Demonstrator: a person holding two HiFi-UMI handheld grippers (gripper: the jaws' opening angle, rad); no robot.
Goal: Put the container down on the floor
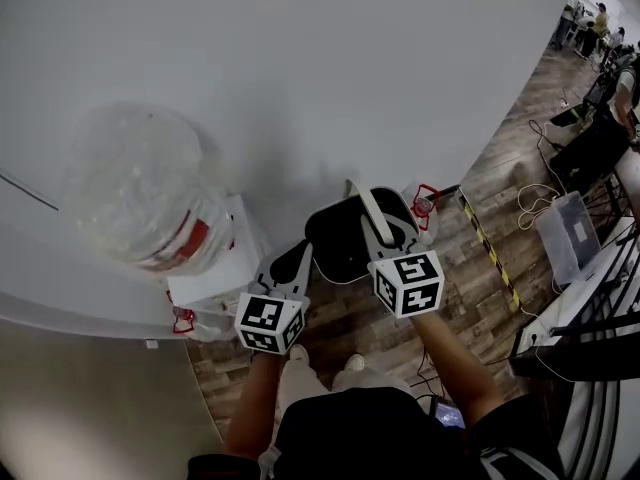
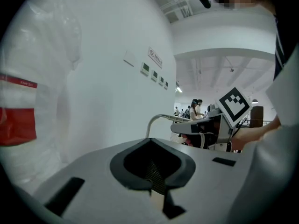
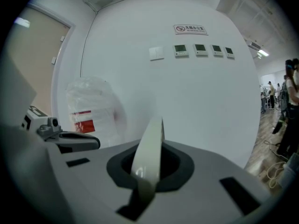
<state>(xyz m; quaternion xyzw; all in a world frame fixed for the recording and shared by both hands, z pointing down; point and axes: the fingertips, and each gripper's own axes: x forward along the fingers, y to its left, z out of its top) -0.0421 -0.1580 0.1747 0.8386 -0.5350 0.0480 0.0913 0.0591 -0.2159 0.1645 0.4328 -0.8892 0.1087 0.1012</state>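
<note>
The black container (image 1: 340, 238) hangs above the wooden floor (image 1: 350, 318), close to the white wall. Its white handle (image 1: 366, 213) arches over it. My right gripper (image 1: 385, 236) is shut on that handle (image 3: 150, 148), which runs up out of its jaws (image 3: 140, 190). My left gripper (image 1: 300, 258) reaches the container's left rim. In the left gripper view its jaws (image 2: 156, 185) are closed on a dark mesh edge that seems to be that rim. The handle (image 2: 156, 119) and the right gripper (image 2: 201, 127) show beyond. The container's bottom is hidden.
A big clear plastic bag with a red label (image 1: 140, 193) sits on a white box (image 1: 225, 258) to the left. Yellow-black tape (image 1: 490, 243), cables and a clear plastic tub (image 1: 568, 233) lie to the right. My feet (image 1: 350, 363) are just below the container.
</note>
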